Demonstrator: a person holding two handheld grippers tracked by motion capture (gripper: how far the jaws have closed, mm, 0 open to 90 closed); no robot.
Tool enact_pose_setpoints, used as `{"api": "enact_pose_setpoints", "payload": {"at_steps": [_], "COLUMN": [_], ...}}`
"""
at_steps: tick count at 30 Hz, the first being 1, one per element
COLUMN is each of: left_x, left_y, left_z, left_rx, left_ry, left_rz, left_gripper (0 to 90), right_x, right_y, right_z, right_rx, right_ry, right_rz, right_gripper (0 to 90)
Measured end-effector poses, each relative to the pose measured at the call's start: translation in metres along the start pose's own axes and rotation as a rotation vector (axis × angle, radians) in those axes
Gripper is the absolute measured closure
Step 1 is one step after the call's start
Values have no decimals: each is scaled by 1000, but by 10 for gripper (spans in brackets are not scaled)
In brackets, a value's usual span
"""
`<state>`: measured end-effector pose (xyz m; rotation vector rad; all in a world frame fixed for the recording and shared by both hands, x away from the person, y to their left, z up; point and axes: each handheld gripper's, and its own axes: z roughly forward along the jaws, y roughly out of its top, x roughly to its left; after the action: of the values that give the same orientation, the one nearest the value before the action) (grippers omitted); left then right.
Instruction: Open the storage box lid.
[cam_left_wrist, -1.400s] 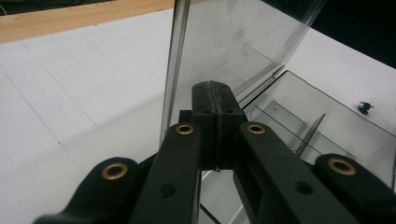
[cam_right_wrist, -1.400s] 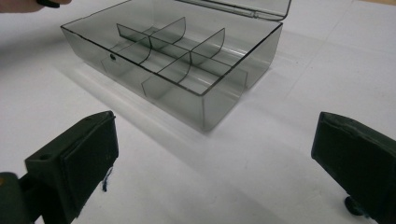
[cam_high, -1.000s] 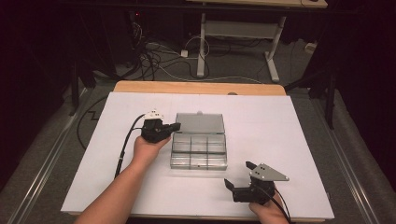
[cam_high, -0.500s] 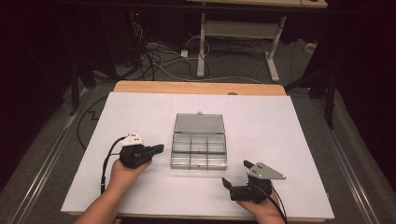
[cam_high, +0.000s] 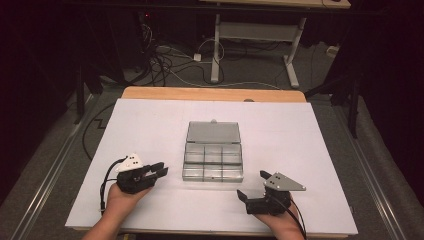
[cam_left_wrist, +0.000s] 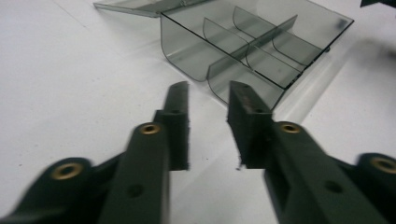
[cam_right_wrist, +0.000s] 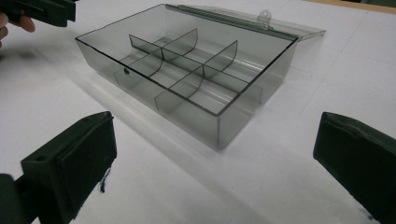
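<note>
left hand-held gripper (cam_high: 159, 172) now off box (cam_high: 213, 159)

We see both forearms cut off by the high view's bottom edge; the right gripper (cam_right_wrist: 215, 154) has both jaws cropped, and the box (cam_left_wrist: 252, 42) lid runs off-frame.

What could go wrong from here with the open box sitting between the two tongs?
The clear compartment box looks light and stands unheld, so a nudge from the left tongs near its corner could slide it. Its lid lies flat open behind; pressing on it may strain the hinge. The right tongs gape wide and could clip the front wall.
</note>
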<state>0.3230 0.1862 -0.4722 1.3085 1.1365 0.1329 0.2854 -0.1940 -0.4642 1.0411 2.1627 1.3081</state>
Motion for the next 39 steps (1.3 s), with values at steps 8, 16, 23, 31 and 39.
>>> {"api": "enact_pose_setpoints", "payload": {"at_steps": [8,16,23,31,39], "left_x": [4,4,5,6,5], "left_y": [0,-2,-2,-7,-10], "left_z": [3,5,7,13,16], "left_rx": [7,-6,-1,19,23], "left_ry": [3,19,31,48,53], "left_rz": [-15,15,3,27,42], "left_gripper": [312,143,0,0,0], "right_x": [-9,-17,-21,-28,-47], "right_y": [2,1,1,1,-4], "right_z": [-8,-8,-11,-17,-31], "right_rx": [-18,-4,-7,-13,-10], "right_ry": [-10,-23,-41,-66,-124], "right_rz": [15,16,22,29,51], "right_gripper": [4,3,3,4,19]}}
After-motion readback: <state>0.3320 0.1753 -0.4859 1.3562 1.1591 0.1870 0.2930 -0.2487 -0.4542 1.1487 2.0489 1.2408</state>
